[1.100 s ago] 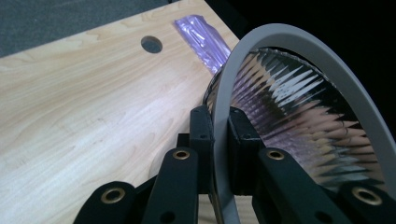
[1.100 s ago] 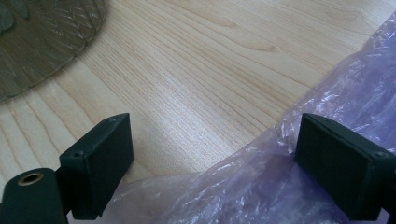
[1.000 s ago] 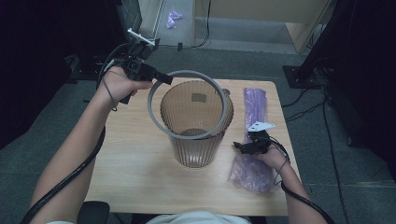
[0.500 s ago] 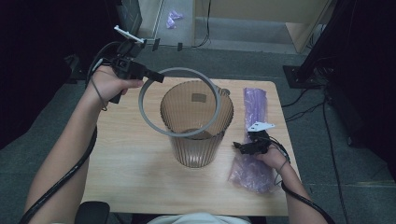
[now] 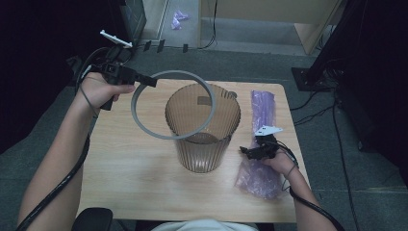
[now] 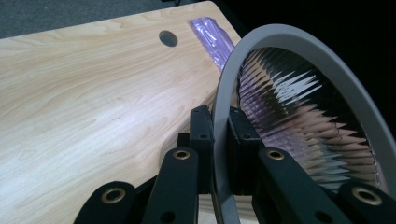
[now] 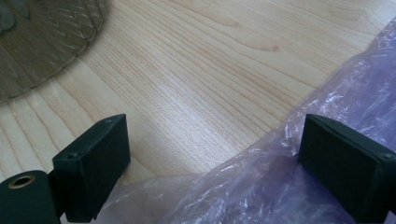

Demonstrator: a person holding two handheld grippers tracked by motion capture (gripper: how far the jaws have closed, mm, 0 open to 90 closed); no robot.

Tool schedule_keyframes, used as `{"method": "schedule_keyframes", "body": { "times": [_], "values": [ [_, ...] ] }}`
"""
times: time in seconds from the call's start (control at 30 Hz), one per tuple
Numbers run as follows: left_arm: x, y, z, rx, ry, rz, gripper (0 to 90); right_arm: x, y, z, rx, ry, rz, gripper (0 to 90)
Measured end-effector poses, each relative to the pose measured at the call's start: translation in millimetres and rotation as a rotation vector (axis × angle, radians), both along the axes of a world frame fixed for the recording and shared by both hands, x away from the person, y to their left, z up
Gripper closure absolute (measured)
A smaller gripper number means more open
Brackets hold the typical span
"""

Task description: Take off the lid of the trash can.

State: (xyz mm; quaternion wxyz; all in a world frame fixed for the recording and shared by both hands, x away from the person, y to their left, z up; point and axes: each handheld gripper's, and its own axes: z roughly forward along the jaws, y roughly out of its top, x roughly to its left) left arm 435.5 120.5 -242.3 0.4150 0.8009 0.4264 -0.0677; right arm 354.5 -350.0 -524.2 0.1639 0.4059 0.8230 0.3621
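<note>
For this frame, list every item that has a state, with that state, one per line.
Grey ring: off the bin, lifted, tilted, clamped at its rim.
Ribbed bin: upright on the table, rim bare, no bag inside.
Loose purple bag: crumpled flat on the table beside the bin.
Purple bag roll: lying rolled up on the table.
Left hand-held gripper: shut on the grey ring.
Right hand-held gripper: open over the loose purple bag.
</note>
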Motion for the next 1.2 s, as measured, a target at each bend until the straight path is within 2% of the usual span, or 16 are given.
{"method": "schedule_keyframes", "body": {
  "times": [0.33, 0.6, 0.67, 0.8, 1.2],
  "values": [
    [-3.7, 20.5, -3.0, -0.011, -0.001, 0.039, 82.1, -0.3, 0.3, 0.0, 0.0, 0.0, -0.001, 9.1],
    [-8.4, 34.5, -5.1, 0.002, 0.007, 0.053, 82.2, -0.4, 0.3, 0.0, 0.0, 0.0, -0.001, 9.1],
    [-9.3, 38.4, -6.5, -0.015, 0.019, 0.056, 82.1, -0.4, 0.3, 0.0, 0.0, 0.0, -0.002, 9.1],
    [-11.2, 46.6, -8.3, -0.019, 0.023, 0.067, 82.2, -0.4, 0.3, 0.0, 0.001, 0.0, -0.002, 9.1],
    [-20.2, 69.2, -11.5, -0.005, 0.019, 0.108, 82.1, -0.5, 0.5, -0.1, 0.0, -0.001, -0.002, 9.0]
  ]
}}
